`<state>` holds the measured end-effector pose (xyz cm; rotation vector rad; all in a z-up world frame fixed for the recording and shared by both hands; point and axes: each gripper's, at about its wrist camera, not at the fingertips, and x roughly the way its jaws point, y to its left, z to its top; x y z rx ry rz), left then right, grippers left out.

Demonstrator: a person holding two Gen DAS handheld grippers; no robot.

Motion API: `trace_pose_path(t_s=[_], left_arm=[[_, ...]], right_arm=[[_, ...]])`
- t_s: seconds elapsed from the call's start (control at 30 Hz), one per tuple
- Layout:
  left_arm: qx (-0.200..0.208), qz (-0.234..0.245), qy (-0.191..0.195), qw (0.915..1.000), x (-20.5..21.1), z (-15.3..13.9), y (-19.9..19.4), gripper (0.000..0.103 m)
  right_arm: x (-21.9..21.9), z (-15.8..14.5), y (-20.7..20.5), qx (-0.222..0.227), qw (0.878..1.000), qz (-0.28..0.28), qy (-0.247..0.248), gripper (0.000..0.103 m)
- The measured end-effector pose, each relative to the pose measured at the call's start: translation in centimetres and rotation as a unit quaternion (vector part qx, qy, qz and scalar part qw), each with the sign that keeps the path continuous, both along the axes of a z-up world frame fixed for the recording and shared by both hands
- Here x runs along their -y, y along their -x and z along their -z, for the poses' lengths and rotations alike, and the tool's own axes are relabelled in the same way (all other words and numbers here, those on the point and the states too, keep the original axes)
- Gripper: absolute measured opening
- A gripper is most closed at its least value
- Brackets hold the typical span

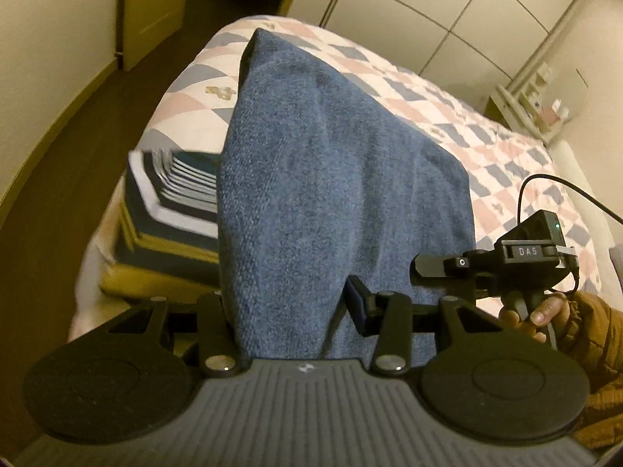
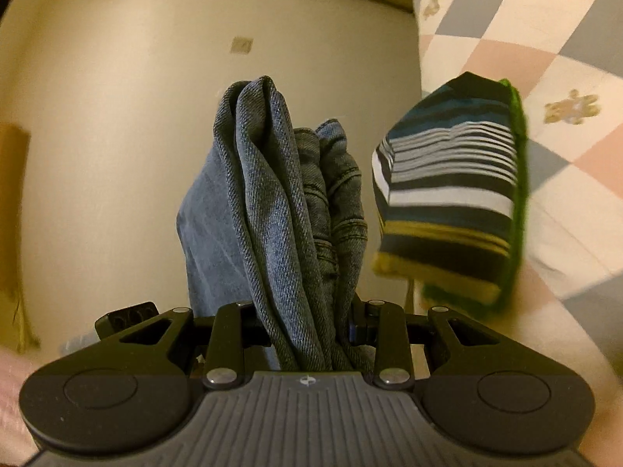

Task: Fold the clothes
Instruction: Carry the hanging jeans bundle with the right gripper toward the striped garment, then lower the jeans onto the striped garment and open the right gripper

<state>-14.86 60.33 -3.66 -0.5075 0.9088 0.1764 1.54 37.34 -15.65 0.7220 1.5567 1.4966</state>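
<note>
At the left, your left gripper (image 1: 288, 311) is clamped on the jeans (image 1: 335, 163): the denim runs straight out from between its jaws as a broad, doubled slab above the bed (image 1: 467, 116). Your right gripper (image 1: 428, 268) shows at the slab's right edge in the left wrist view; in its own view it (image 2: 311, 323) is pinched on a thick bunch of jeans (image 2: 280, 202), several layers with seams gathered between the jaws. So the jeans hang between your two grips, seemingly lifted off the bed, already folded over more than once by the look of the layers.

I judge you are carrying or laying down a folded pair. To do it well:

- Keep both grips level so the slab does not twist.
- Hold the two ends taut enough that the layers stay squared, not so tight that the bunch slips from the right jaws.
- Lower onto bare quilt or squarely onto the stack, letting the far edge touch first, then ease the rest flat before letting go.

Just left of the jeans a folded striped garment (image 1: 175, 190) sits on a yellow-edged stack (image 1: 155, 272) near the bed's corner; mind you do not knock it.

The bed wears a soft quilt of pink, blue and white diamonds, which gives underfoot and will wrinkle. Dark floor (image 1: 58, 194) lies to the left, pale cupboard doors (image 1: 447, 0) beyond, a small shelf (image 1: 533, 105) at far right. The light is dim and yellowish.
</note>
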Motion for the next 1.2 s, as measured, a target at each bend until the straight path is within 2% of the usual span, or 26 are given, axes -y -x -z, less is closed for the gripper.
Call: trace_pose_path(t_s=[0.1, 0.2, 0.47, 0.67, 0.73, 0.77, 0.83, 0.87, 1.0, 1.1, 1.17, 1.2], left_arm=[[-0.01, 0.019, 0.017, 0.9996, -1.0, -0.4, -0.2, 0.04], [-0.017, 0.032, 0.033, 0.9988, -2.5, 0.4, -1.5, 0.04], [-0.031, 0.05, 0.095, 0.9937, -8.1, 6.5, -5.1, 0.041], [-0.041, 0.063, 0.128, 0.9889, -10.0, 10.7, -7.0, 0.042], [-0.045, 0.061, 0.135, 0.988, -10.6, 12.3, -7.3, 0.046], [-0.046, 0.054, 0.14, 0.9876, -11.1, 13.0, -7.4, 0.048], [-0.043, 0.042, 0.141, 0.9881, -11.9, 14.0, -7.4, 0.063], [-0.041, 0.037, 0.134, 0.9894, -12.0, 14.0, -7.5, 0.065], [-0.032, 0.018, 0.081, 0.9961, -11.7, 12.3, -6.6, 0.066], [-0.02, -0.043, 0.039, 0.9981, -11.9, 10.0, -4.1, 0.065], [-0.016, -0.095, 0.0, 0.9953, -11.7, 8.2, -1.7, 0.054], [-0.011, -0.113, -0.018, 0.9933, -11.2, 7.3, -0.5, 0.044]], right_arm=[[-4.1, 0.8, 0.3, -0.007, 1.0, 0.018, 0.02, 0.031], [-7.3, 1.8, 0.1, -0.007, 0.999, 0.031, 0.044, 0.031], [-10.6, 5.2, -1.4, -0.008, 0.993, 0.052, 0.108, 0.031], [-12.1, 7.7, -2.6, -0.009, 0.986, 0.066, 0.155, 0.031], [-12.3, 8.9, -2.7, -0.012, 0.982, 0.077, 0.17, 0.034], [-12.3, 9.5, -2.7, -0.012, 0.981, 0.085, 0.175, 0.038], [-12.4, 10.0, -2.6, -0.005, 0.979, 0.099, 0.177, 0.045], [-12.5, 10.0, -2.6, 0.003, 0.979, 0.104, 0.178, 0.046], [-11.9, 7.4, -2.3, 0.092, 0.972, 0.104, 0.187, 0.058], [-10.7, 4.7, -1.8, 0.187, 0.957, 0.106, 0.196, 0.059], [-10.4, 2.7, -0.6, 0.269, 0.941, 0.1, 0.178, 0.058], [-10.2, 1.6, 0.0, 0.31, 0.931, 0.097, 0.169, 0.058]])
